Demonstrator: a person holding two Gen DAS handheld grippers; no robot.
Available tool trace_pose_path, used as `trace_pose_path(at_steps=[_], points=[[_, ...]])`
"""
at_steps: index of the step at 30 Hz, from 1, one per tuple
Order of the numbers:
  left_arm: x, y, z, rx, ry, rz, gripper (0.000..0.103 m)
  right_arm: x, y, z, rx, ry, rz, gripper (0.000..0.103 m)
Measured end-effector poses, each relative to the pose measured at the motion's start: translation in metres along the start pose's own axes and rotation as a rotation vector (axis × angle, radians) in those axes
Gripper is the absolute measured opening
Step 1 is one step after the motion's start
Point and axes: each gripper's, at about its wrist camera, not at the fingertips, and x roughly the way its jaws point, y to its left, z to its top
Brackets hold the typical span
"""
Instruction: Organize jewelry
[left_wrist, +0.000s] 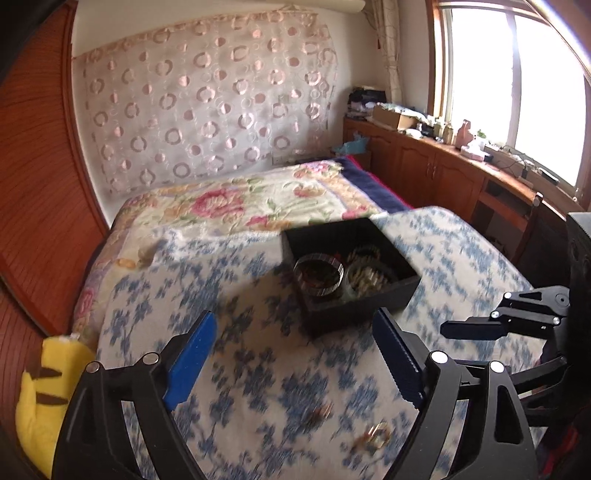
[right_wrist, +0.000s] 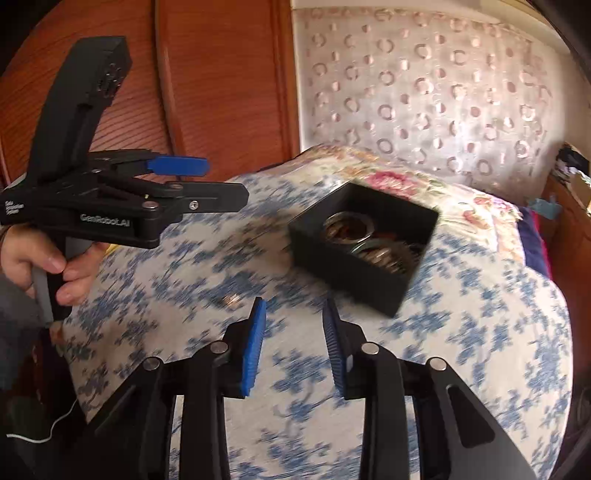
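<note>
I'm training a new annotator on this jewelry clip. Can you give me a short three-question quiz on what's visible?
1. True or false: the black box sits on the blue-flowered blanket.
2. Is the left hand-held gripper open or shut?
3. Where are the loose gold pieces? A) in the box B) on the blanket, nearer the camera than the box C) in the right hand-held gripper

Key: 1 true; 2 open, holding nothing; 3 B.
</note>
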Motion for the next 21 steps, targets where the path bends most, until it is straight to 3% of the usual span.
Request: trace_pose_path(at_steps=[11, 21], points=[[0.002, 0.036, -0.058, -0.045, 0.105, 0.03, 0.083, 0.041, 0.04, -0.023, -0.062, 0.141, 0.052, 0.034], [0.011, 0.046, -0.083, -0.071, 0.16, 0.023, 0.083, 0.061, 0.056, -0.023, -0.132, 0.198, 0.044, 0.037]])
